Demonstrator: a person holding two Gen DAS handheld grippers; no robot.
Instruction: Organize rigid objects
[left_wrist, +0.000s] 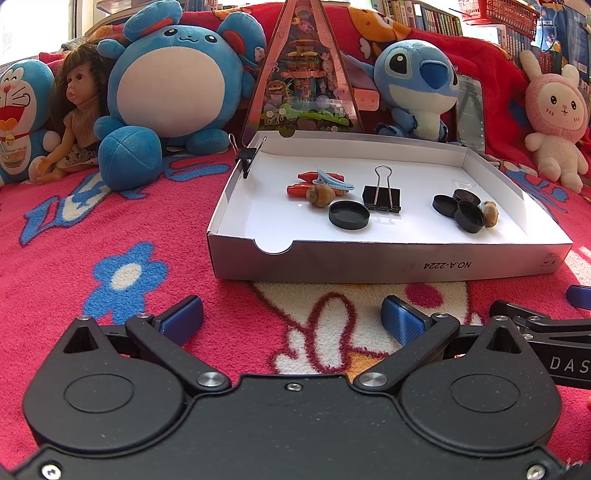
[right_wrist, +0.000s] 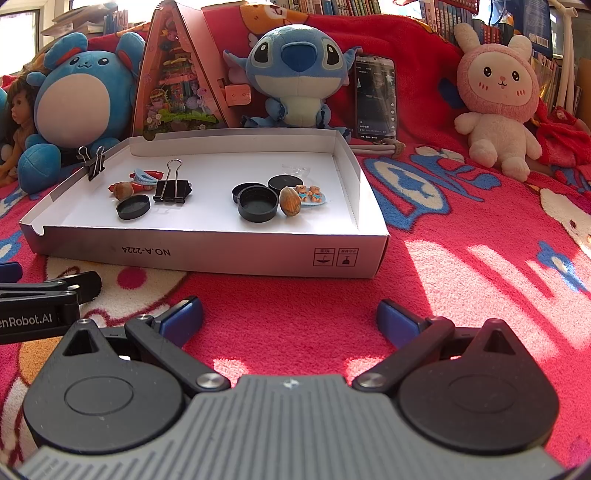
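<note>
A shallow white cardboard box (left_wrist: 369, 264) (right_wrist: 221, 254) lies on the pink blanket. In it lie a black binder clip (left_wrist: 381, 197) (right_wrist: 171, 190), a lone black cap (left_wrist: 349, 215) (right_wrist: 133, 207), a cluster of black caps (left_wrist: 460, 208) (right_wrist: 257, 203), two acorn-like nuts (left_wrist: 320, 194) (right_wrist: 290, 201), red pieces with a blue hair clip (left_wrist: 330, 180) (right_wrist: 144, 177), and a small bear charm (right_wrist: 309, 194). A smaller binder clip (left_wrist: 246, 155) (right_wrist: 92, 162) grips the box's left wall. My left gripper (left_wrist: 291, 317) and right gripper (right_wrist: 290, 315) are open and empty, in front of the box.
Plush toys line the back: a blue round one (left_wrist: 173, 77), Stitch (left_wrist: 417, 85) (right_wrist: 295, 70), a pink rabbit (left_wrist: 556, 110) (right_wrist: 496, 96), a doll (left_wrist: 79, 110). A triangular toy box (left_wrist: 306, 74) and a phone (right_wrist: 376, 98) stand behind the box.
</note>
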